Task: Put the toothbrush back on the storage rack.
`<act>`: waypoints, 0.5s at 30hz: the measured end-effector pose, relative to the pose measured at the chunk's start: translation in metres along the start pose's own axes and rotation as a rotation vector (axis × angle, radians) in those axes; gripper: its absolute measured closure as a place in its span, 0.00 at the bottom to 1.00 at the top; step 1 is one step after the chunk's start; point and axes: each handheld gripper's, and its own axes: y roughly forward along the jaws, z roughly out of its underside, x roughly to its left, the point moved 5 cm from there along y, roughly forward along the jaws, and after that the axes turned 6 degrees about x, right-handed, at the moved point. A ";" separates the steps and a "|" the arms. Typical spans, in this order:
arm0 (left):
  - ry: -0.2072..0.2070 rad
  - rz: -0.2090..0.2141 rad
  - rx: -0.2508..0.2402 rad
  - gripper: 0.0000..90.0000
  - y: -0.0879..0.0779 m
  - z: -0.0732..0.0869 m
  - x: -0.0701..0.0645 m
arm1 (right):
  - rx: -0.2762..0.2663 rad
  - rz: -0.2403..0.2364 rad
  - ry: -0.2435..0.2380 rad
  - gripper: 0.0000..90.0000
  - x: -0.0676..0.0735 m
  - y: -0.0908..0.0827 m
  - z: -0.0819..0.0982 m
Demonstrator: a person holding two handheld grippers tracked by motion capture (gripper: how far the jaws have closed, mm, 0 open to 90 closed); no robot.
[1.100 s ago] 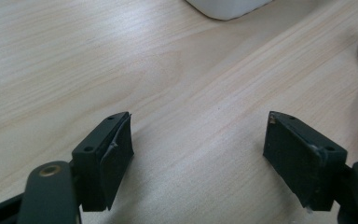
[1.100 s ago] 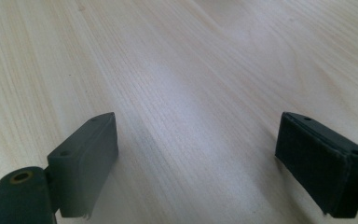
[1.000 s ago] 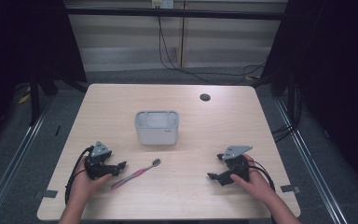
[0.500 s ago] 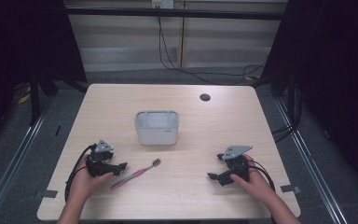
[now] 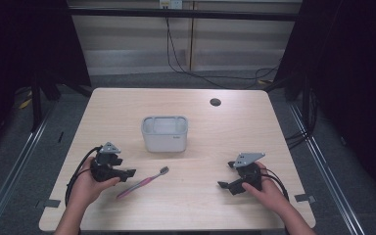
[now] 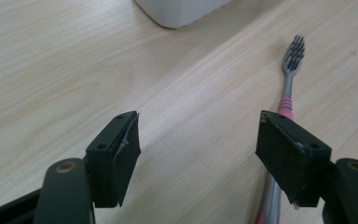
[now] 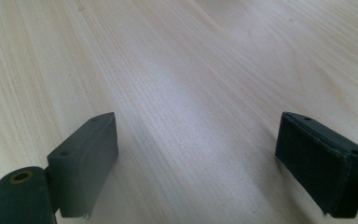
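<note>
High view, toothbrush (image 5: 144, 181) lying diagonally, bristles toward far right, beside left tongs (image 5: 127, 174)

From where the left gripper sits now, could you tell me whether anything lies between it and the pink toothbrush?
Nothing visible does. The left gripper is open, and the pink toothbrush lies on bare table just beside its jaws. The white container stands farther back, off that path.

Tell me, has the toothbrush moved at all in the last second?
No. In the high view the toothbrush lies at the same slant, just below and left of the white tub, as before.
</note>
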 end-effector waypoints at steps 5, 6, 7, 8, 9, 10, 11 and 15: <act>0.018 0.020 0.045 0.38 0.002 -0.004 -0.008 | 0.000 0.000 0.000 0.14 0.000 0.000 0.000; 0.025 0.028 0.047 0.38 0.003 -0.006 -0.009 | 0.000 0.000 0.000 0.14 0.000 0.000 0.000; 0.036 0.028 0.053 0.39 0.003 -0.007 -0.011 | 0.000 0.000 0.000 0.14 0.000 0.000 0.000; 0.045 0.029 0.057 0.40 0.003 -0.009 -0.013 | 0.000 0.000 0.000 0.14 0.000 0.000 0.000; 0.057 0.024 0.065 0.40 0.003 -0.010 -0.014 | 0.000 0.000 0.000 0.14 0.000 0.000 0.000; 0.059 0.024 0.068 0.40 0.003 -0.012 -0.015 | 0.000 0.000 0.000 0.14 0.000 0.000 0.000; 0.068 0.018 0.074 0.41 0.003 -0.013 -0.016 | 0.000 0.000 0.000 0.14 0.000 0.000 0.000; 0.084 0.031 0.088 0.44 0.005 -0.017 -0.021 | 0.000 0.000 0.000 0.14 0.000 0.000 0.000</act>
